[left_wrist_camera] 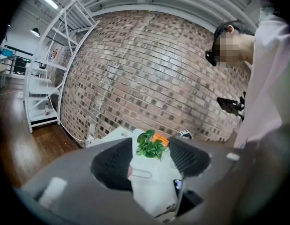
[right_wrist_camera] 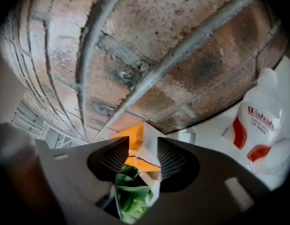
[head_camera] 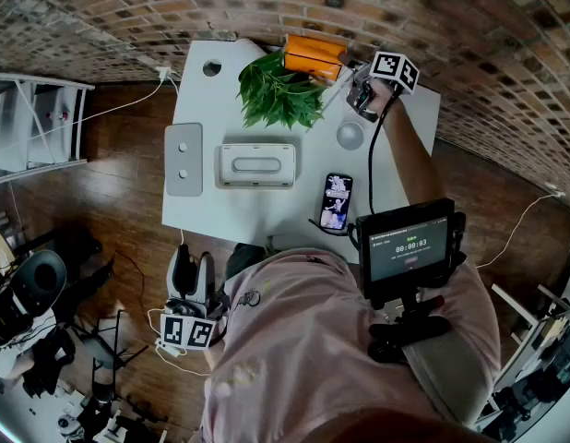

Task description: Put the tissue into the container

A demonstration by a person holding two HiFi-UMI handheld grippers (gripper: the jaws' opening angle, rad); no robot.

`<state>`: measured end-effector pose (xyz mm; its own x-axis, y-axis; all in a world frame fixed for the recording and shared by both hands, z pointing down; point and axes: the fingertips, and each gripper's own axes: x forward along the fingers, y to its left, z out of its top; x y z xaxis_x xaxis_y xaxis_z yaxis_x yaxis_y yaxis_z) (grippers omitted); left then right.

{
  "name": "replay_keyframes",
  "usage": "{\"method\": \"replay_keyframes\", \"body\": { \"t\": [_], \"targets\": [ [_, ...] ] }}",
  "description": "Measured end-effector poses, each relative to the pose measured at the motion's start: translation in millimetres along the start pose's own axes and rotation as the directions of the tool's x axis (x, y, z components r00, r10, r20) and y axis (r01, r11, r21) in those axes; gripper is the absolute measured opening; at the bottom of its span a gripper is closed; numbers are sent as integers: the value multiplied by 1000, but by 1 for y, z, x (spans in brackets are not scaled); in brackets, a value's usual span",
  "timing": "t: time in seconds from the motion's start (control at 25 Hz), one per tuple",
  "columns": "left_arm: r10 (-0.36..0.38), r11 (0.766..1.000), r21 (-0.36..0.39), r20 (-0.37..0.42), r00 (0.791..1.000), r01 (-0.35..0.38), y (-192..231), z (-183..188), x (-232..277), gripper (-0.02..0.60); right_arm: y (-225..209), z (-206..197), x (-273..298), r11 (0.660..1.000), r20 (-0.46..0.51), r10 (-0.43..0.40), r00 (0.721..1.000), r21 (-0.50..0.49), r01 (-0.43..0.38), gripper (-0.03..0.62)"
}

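Note:
An orange tissue pack [head_camera: 313, 53] lies at the table's far edge, behind a green plant [head_camera: 280, 92]. My right gripper [head_camera: 360, 96] hovers just right of the pack. In the right gripper view its jaws [right_wrist_camera: 143, 153] stand apart, with a white tissue [right_wrist_camera: 150, 142] sticking up between them close to the right pad, and the orange pack [right_wrist_camera: 133, 142] behind. I see no pinch on the tissue. The white container [head_camera: 256, 165] sits mid-table with a slot in its lid. My left gripper [head_camera: 191, 273] hangs below the table's near edge, open and empty [left_wrist_camera: 149, 161].
A phone [head_camera: 337, 201] lies right of the container, a grey round object [head_camera: 350, 136] is beyond it, and a flat white panel [head_camera: 184, 159] is at the left edge. A white bag with red print [right_wrist_camera: 262, 121] stands at the right. Brick wall behind the table [head_camera: 267, 220].

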<state>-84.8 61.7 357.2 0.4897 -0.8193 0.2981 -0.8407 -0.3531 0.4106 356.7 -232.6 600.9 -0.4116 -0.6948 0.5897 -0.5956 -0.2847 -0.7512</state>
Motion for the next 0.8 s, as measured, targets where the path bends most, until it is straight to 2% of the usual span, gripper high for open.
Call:
{"method": "replay_keyframes", "body": {
  "t": [0.2,0.36,0.56,0.72,0.8],
  "targets": [
    [17,1000,14,-29,999,-17,1,0,7,255,1,2,8,1000,-114,9,993,23,-6,132],
    [33,999,7,-37,999,-33,1,-1,10,255,8,2,10,998,-156,61,986,15,-59,89],
    [13,999,34,-66,998,-11,-3,-2,14,255,32,-1,-7,984,-109,177,978,29,-175,52],
    [-28,998,60,-78,997,33,-8,-5,30,255,70,0,-40,956,-41,286,957,85,-282,42],
    [-50,997,51,-70,996,54,-9,-4,34,255,88,-1,-64,943,-30,333,943,43,-331,38]
  ]
}}
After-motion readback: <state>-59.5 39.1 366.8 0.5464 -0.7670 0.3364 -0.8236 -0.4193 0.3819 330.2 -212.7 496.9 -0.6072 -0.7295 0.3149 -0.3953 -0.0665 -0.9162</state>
